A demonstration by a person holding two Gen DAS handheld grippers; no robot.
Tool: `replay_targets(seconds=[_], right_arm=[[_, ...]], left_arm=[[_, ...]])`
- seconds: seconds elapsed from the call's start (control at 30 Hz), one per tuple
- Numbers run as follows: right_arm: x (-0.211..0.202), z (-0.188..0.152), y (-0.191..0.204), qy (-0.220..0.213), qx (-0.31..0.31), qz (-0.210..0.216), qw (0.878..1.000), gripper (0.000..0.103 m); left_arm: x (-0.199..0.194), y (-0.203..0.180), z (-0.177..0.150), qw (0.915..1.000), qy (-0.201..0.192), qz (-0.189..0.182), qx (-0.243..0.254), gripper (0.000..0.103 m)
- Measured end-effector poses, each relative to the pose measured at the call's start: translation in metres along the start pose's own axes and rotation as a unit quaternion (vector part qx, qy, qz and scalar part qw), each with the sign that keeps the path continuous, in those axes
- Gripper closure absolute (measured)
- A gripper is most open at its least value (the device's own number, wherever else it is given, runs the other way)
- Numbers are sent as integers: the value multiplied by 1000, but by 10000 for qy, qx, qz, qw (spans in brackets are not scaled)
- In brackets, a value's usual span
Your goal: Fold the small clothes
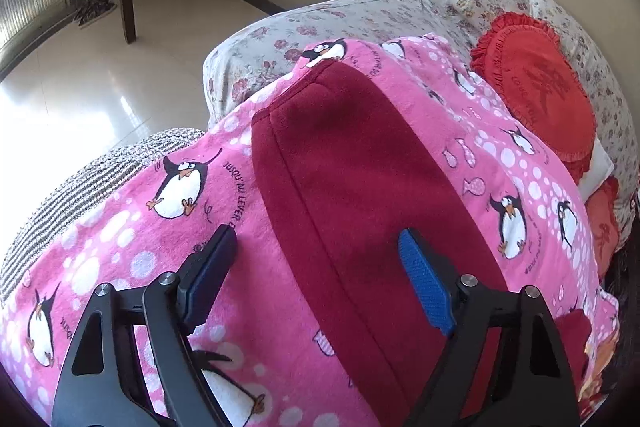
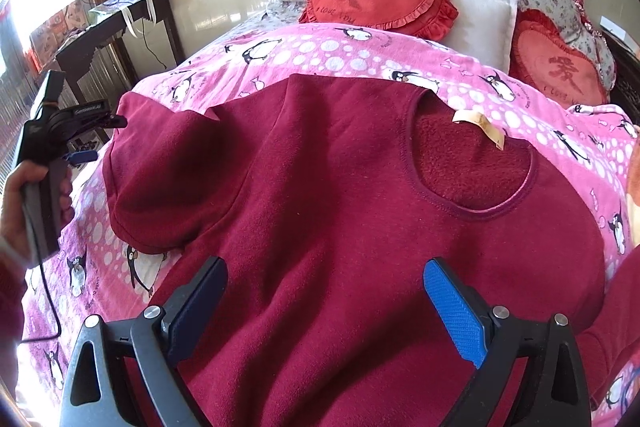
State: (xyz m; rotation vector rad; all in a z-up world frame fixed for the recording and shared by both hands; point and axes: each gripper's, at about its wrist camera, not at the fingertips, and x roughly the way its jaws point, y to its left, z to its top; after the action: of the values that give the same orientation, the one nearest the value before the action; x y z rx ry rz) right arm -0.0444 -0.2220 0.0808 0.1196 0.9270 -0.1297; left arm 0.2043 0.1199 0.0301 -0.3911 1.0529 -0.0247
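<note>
A dark red top [image 2: 340,195] lies spread flat on the pink penguin blanket [image 2: 320,53] covering the bed, neckline [image 2: 476,171] and tan label [image 2: 478,127] toward the far right, one sleeve [image 2: 160,171] already doubled in on the left. The right gripper [image 2: 326,301] hangs over the near body of the garment, jaws spread wide, holding nothing. The left gripper [image 1: 316,275] hovers above the left edge of the cloth, equally wide open and empty; the right view shows it off to the far left in the person's hand [image 2: 24,203]. I judge the folding barely begun; next each tong probably must drop onto an edge, pinch it, and carry it across
</note>
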Motion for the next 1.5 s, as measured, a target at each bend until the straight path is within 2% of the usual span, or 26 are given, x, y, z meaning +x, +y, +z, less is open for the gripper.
replay_targets(seconds=[0.1, 0.2, 0.27, 0.33, 0.37, 0.4, 0.5, 0.63, 0.8, 0.9, 1.0, 1.07, 1.13, 1.23, 1.3, 1.4, 1.47, 1.5], right_arm=[[3, -1, -3, 47, 42, 15, 10000, 5], [5, -2, -8, 79, 109, 6, 9999, 5], [6, -2, -11, 102, 181, 3, 9998, 5], [6, -2, -15, 113, 248, 21, 9996, 5], [5, -2, -16, 116, 282, 30, 9995, 5], [4, -3, -17, 117, 307, 33, 9995, 5], [-1, -3, -18, 93, 310, 8, 9995, 5], [-8, -2, -22, 15, 309, -59, 9995, 5], [-17, -1, -30, -50, 473, -60, 9989, 5], [-23, -1, -34, -99, 575, -41, 9983, 5], [-29, -1, -41, -130, 657, -119, 9977, 5], [-35, -2, -47, -170, 700, -199, 9972, 5], [-41, -3, -54, -212, 759, -282, 9965, 5], [-51, -5, -69, -282, 916, -420, 9945, 5], [-57, -8, -81, -290, 1066, -494, 9926, 5], [-61, -10, -94, -250, 1301, -384, 9904, 5], [-63, -10, -98, -238, 1394, -214, 9897, 5], [-64, -10, -99, -259, 1421, -118, 9894, 5]], left_arm=[[6, 0, 1, 9999, -75, -4, -87, 25], [12, -3, 4, 9999, -49, -107, -87, 50], [14, -2, 5, 9997, -45, -147, -178, 62], [15, -2, 7, 9996, -51, -180, -230, 78], [15, -2, 8, 9995, -56, -202, -241, 82], [15, -1, 8, 9994, -62, -210, -256, 91], [6, 1, 8, 9991, -75, -294, -312, 96], [-25, -7, 4, 9984, -320, -468, -73, 96], [-81, -35, -14, 9915, -657, -1000, 511, 96], [-116, -65, -35, 9819, -911, -1320, 1008, 96], [-145, -107, -71, 9638, -1057, -1735, 1727, 96], [-151, -137, -100, 9500, -926, -2031, 2185, 96], [-142, -163, -133, 9403, -620, -2198, 2524, 96], [-116, -188, -173, 9353, -219, -2180, 2777, 97], [-95, -196, -192, 9350, 42, -2122, 2842, 97], [-75, -204, -215, 9323, 361, -2008, 2987, 95], [-72, -201, -226, 9300, 578, -2036, 3004, 78], [-75, -199, -231, 9267, 666, -2095, 3047, 60]])
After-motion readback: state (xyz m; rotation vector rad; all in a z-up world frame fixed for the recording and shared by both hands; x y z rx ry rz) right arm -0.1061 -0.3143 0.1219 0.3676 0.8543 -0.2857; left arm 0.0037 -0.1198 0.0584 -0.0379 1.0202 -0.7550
